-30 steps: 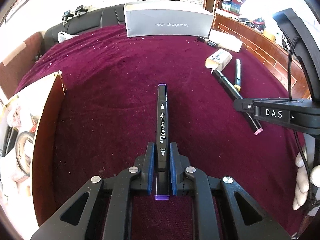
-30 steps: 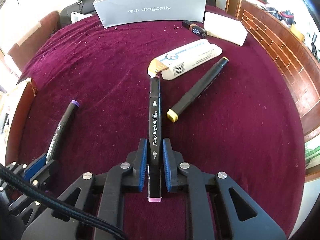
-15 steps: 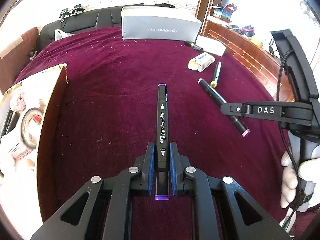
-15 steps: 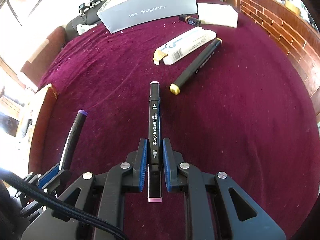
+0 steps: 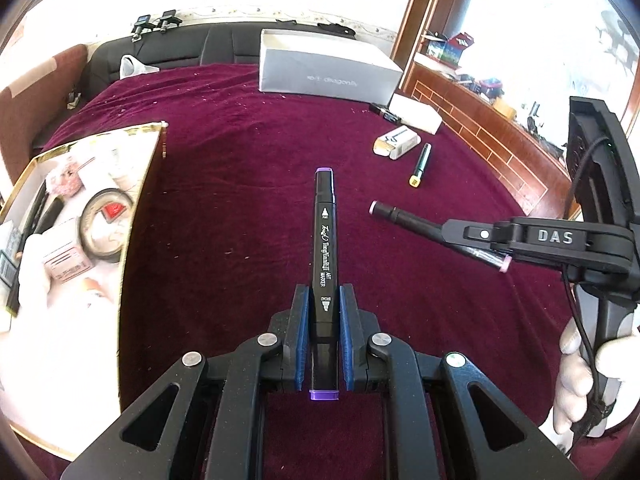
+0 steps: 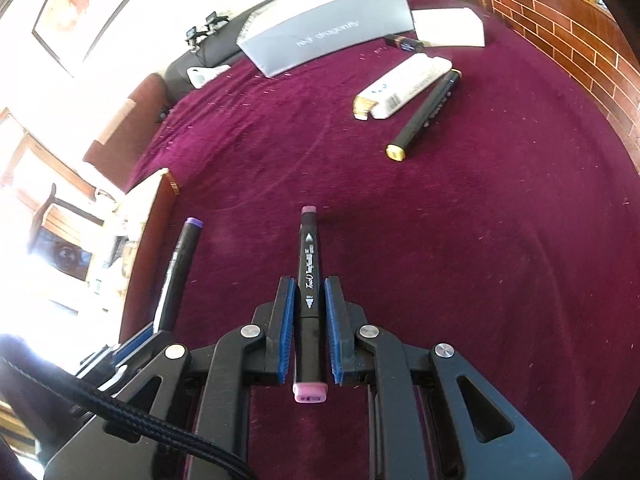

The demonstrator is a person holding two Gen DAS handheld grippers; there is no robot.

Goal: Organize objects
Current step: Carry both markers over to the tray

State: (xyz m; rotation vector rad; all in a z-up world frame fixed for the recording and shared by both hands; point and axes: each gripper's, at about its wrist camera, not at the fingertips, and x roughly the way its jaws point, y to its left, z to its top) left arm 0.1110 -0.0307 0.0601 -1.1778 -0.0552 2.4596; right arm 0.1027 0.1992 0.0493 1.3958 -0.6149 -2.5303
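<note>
You're mid-carry: left gripper [image 5: 324, 320] clamps the black purple-capped marker [image 5: 325, 236], right gripper [image 6: 310, 312] the black pink-capped marker [image 6: 309, 276]; next, release both into the gold-rimmed open box [image 5: 132, 216].

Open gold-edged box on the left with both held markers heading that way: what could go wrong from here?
1. The pink-capped black marker in the right tongs points toward the purple-capped black marker; they could knock together.
2. The open gold-edged box is already crowded, so a dropped marker may land on its rim or on the tape roll.
</note>
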